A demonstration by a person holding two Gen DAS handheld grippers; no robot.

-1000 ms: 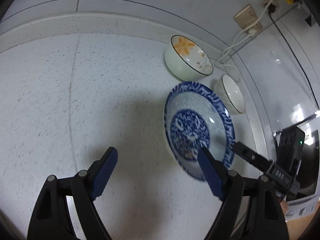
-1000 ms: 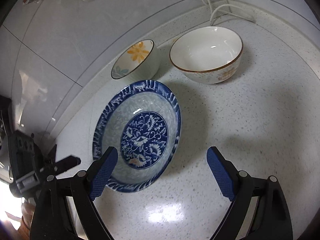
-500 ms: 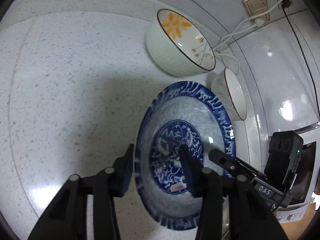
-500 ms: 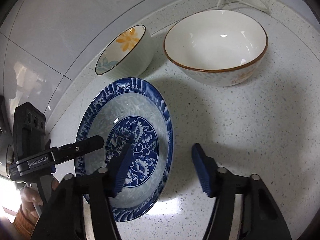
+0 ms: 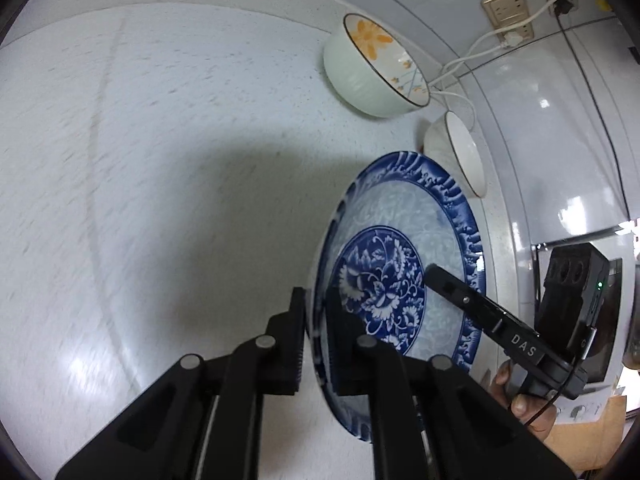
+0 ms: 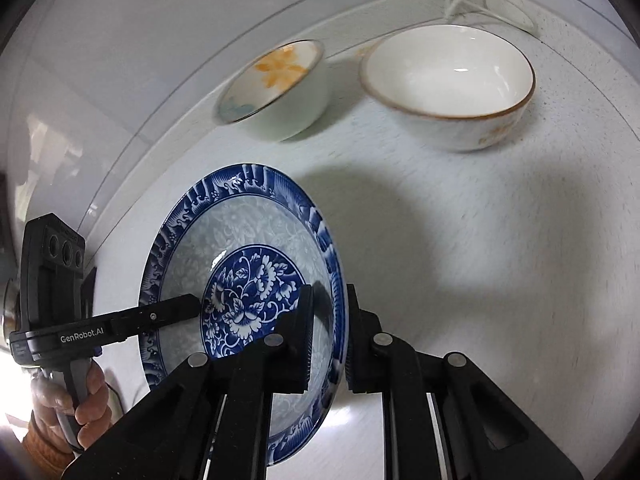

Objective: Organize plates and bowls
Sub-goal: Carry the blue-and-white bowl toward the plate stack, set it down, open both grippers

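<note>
A blue and white patterned plate (image 5: 404,248) (image 6: 248,240) is held between both grippers above the speckled white counter. My left gripper (image 5: 316,308) is shut on its left rim. My right gripper (image 6: 329,304) is shut on its right rim. Each gripper also shows in the other's view, the right one (image 5: 452,292) and the left one (image 6: 172,310), reaching over the plate. A pale green bowl with an orange flower (image 5: 372,68) (image 6: 276,84) and a white bowl with a brown rim (image 5: 460,152) (image 6: 452,84) stand on the counter by the wall.
White cables (image 5: 476,56) run from wall sockets (image 5: 508,12) down behind the bowls. A white appliance (image 5: 580,184) stands at the right end of the counter. The counter (image 5: 160,160) stretches to the left.
Both grippers have closed onto opposite rims of the plate. The plate has come up off the counter and the views are blurred by motion.
</note>
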